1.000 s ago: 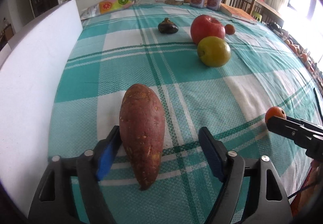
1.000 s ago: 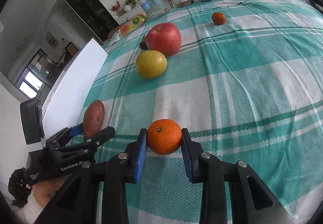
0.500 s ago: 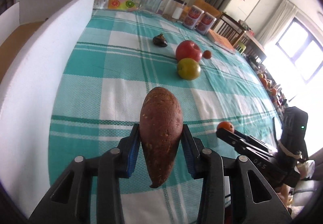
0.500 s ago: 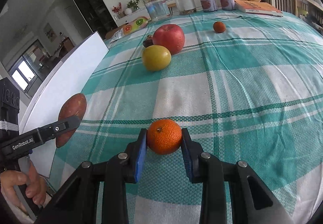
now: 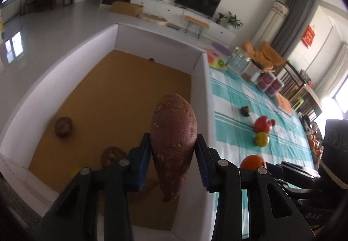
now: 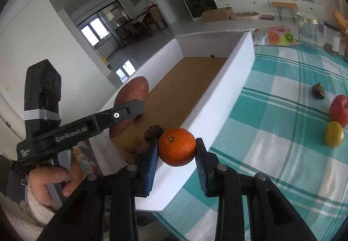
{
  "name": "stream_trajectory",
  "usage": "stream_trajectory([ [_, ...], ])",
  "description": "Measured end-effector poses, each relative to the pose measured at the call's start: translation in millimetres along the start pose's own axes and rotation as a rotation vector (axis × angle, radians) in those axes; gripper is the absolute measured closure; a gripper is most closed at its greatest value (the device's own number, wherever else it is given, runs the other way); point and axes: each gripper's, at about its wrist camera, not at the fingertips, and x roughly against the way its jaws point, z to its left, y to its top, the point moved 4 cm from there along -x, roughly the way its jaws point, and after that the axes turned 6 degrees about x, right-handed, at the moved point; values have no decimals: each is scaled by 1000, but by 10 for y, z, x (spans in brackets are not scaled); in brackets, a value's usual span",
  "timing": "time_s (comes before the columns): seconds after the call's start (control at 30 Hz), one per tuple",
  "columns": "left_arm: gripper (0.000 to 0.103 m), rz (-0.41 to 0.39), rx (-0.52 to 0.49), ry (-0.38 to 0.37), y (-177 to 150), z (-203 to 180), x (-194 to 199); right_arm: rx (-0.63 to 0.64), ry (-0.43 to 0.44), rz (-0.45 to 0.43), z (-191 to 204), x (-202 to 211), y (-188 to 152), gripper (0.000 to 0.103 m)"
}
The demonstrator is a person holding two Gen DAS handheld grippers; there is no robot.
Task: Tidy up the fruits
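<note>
My left gripper [image 5: 174, 149] is shut on a reddish-brown sweet potato [image 5: 173, 134] and holds it in the air above the white box [image 5: 205, 80] with a brown floor. It also shows in the right wrist view [image 6: 130, 97]. My right gripper [image 6: 176, 149] is shut on an orange [image 6: 176, 147] and holds it over the box's near wall [image 6: 217, 106]. The orange also shows in the left wrist view [image 5: 252, 162]. A red apple [image 6: 339, 108], a yellow-green fruit [image 6: 333, 134] and a dark fruit [image 6: 318, 93] lie on the checked cloth.
Two brown round items [image 5: 63, 126] [image 5: 112, 155] lie on the box floor, and a dark fruit [image 6: 153, 132] and a yellow one [image 6: 128, 142] sit at its near end. Jars [image 5: 238, 61] and cans [image 5: 268, 84] stand at the table's far end.
Both grippers have lifted their loads and swung left from the table to the box. The sweet potato now hangs above the box floor, the orange over its wall.
</note>
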Motion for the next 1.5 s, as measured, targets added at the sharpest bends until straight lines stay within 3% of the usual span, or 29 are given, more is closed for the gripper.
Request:
stream_trajectory([
  [0.13, 60, 28, 3, 126, 18, 244, -261, 52, -21, 74, 155, -425, 148, 69],
  [0.2, 36, 3, -11, 174, 35, 285, -253, 24, -28, 88, 125, -499, 217, 66],
  [0.27, 25, -59, -29, 199, 74, 237, -159, -5, -24, 35, 59, -380, 288, 56],
  [0.33, 24, -106, -51, 201, 105, 140, -97, -4, -62, -32, -55, -169, 332, 41],
  [0.37, 24, -118, -63, 196, 108, 78, -81, -1, -98, -57, -131, -56, 316, 39],
  [0.47, 24, -129, -101, 119, 61, -200, -35, -2, -235, -135, -462, 310, 145, 29],
  [0.57, 19, -110, -168, -2, -142, -634, 7, -16, -453, -189, -957, 621, -310, 18],
  [0.7, 16, -21, -301, -153, -574, -1265, -87, -145, -695, -120, -1798, 878, -1135, 17],
  [0.8, 16, 70, -374, -188, -930, -1622, -447, -295, -773, -98, -2315, 1128, -1619, 17],
  [0.87, 16, 100, -406, -154, -1136, -1759, -773, -344, -835, -93, -2534, 1292, -1841, 17],
  [0.97, 17, 135, -432, -97, -1320, -1880, -1209, -483, -808, -128, -2775, 1462, -1975, 17],
  [1.2, 17, 92, -476, 41, -1260, -1930, -1623, -487, -842, -109, -2772, 1436, -2004, 11],
  [1.5, 14, 78, -470, 59, -1284, -1901, -1689, -475, -814, -88, -2779, 1375, -1995, 0],
])
